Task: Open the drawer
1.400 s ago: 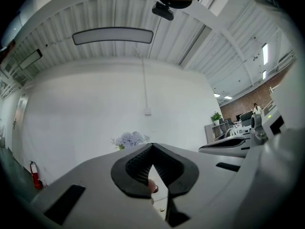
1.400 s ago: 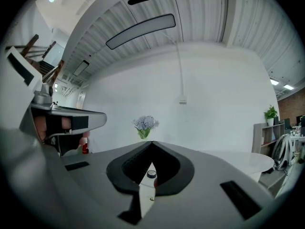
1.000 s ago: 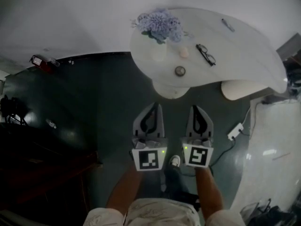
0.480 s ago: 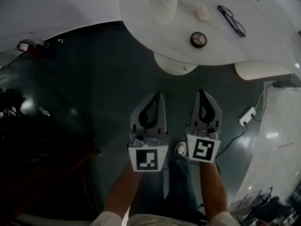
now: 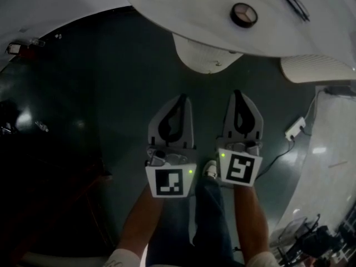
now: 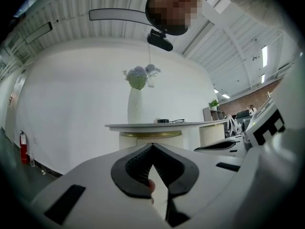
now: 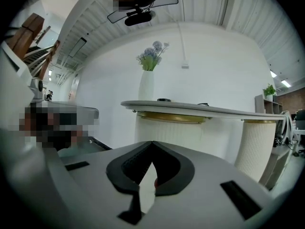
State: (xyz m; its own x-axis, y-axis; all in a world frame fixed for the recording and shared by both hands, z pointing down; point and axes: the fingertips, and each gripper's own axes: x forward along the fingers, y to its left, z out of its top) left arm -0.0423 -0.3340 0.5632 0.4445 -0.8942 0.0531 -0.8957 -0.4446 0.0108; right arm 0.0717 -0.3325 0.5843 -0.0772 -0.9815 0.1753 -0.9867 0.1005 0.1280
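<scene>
Only the head view shows the dark floor [image 5: 111, 93] and a round tin [image 5: 243, 14] on the table [image 5: 167, 4]. Only the gripper views show the vase [image 6: 136, 106] of flowers [image 6: 140, 75] standing on that table. The left gripper [image 5: 182, 98] and right gripper [image 5: 238, 92] hang side by side near the table's pedestal [image 5: 206, 54], jaws fully together, holding nothing. No view shows a drawer.
</scene>
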